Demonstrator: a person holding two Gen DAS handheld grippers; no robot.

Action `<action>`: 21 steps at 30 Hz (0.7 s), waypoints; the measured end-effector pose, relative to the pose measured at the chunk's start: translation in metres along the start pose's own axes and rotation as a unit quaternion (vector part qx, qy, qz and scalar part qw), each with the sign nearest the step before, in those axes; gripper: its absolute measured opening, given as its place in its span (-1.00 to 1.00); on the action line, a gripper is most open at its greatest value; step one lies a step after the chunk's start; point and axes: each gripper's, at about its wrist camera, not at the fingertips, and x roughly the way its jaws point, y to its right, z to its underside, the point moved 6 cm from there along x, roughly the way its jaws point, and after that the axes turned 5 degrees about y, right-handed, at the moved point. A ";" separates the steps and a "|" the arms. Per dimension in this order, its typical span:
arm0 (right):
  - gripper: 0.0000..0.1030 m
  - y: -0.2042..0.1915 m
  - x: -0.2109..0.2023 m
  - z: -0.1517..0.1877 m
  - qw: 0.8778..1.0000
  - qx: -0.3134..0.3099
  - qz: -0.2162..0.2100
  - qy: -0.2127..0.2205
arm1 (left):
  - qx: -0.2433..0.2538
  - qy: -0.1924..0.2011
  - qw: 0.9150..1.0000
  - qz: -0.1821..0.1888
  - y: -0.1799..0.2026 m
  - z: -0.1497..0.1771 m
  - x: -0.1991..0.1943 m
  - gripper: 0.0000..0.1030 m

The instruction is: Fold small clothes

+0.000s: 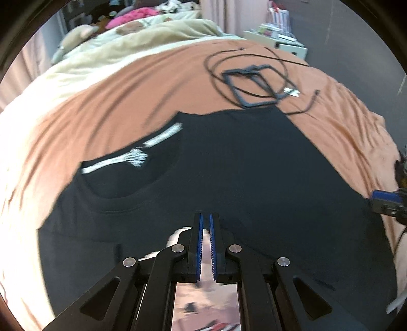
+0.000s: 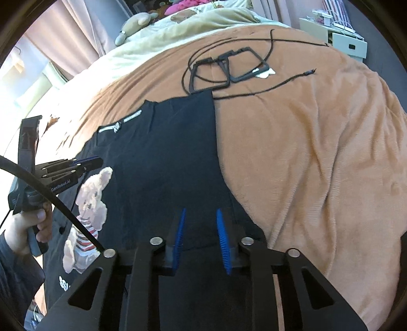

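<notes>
the black t-shirt point(image 2: 162, 157) lies spread on an orange blanket point(image 2: 305, 142) over a bed, one side already folded in so that a straight edge runs up its right side in the right wrist view. nearest that camera, the right gripper point(image 2: 201, 216) hangs over the shirt's lower right part with its blue pads apart; black cloth shows between them, but whether the pads touch it i cannot tell. to the left, a bear print point(image 2: 89, 208) shows on the shirt's front, and a hand point(image 2: 25, 224) grips the handle of the left gripper point(image 2: 98, 160), which points across the shirt above the bear. in the left wrist view the left gripper point(image 1: 206, 216) has its pads pressed nearly together with only a slit between them and nothing seen held; it hovers over the shirt just below the collar point(image 1: 122, 193), where a white neck label point(image 1: 137, 155) shows. beyond the shirt's far edge, black square frames point(image 2: 223, 71) and a thin black cable point(image 2: 269, 84) lie on the blanket. farther off are a cream duvet point(image 2: 203, 20), a plush toy point(image 2: 134, 24) and something pink point(image 1: 132, 16).
</notes>
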 end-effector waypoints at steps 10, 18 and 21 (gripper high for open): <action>-0.61 -0.003 0.026 0.003 0.998 -0.013 0.055 -0.014 | -0.010 -0.019 0.999 0.024 0.017 0.014 0.035 -0.88; -0.42 -0.026 -0.006 0.008 0.996 -0.042 0.083 -0.005 | -0.031 -0.023 0.999 0.018 0.001 0.030 -0.009 -0.88; 0.07 -0.035 -0.027 0.014 0.996 -0.054 0.077 0.005 | -0.034 -0.023 0.999 0.012 -0.005 0.043 -0.037 -0.88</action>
